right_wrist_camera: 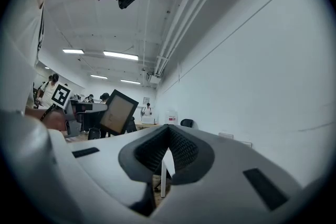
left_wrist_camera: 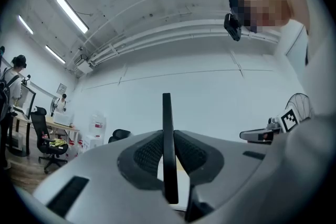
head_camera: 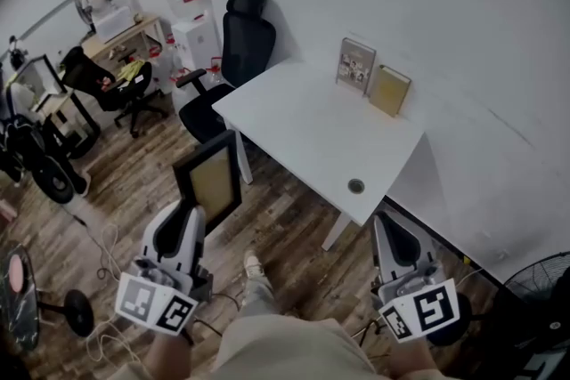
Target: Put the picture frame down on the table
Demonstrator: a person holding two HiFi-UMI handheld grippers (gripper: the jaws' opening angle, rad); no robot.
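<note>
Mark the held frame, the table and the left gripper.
held frame (head_camera: 214, 178): head view, on its tan middle panel.
table (head_camera: 307, 133): head view, on the bare white top.
left gripper (head_camera: 192, 215): head view, between its fingertips at the frame's lower edge.

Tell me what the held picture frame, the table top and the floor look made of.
Picture frame: black matte border with no glare, probably painted wood or plastic. Its tan centre looks like card or backing board.
Table: smooth, even white top, likely laminate, with a round grommet set in it.
Floor: brown planks with visible grain, either wood or wood-look laminate.
</note>
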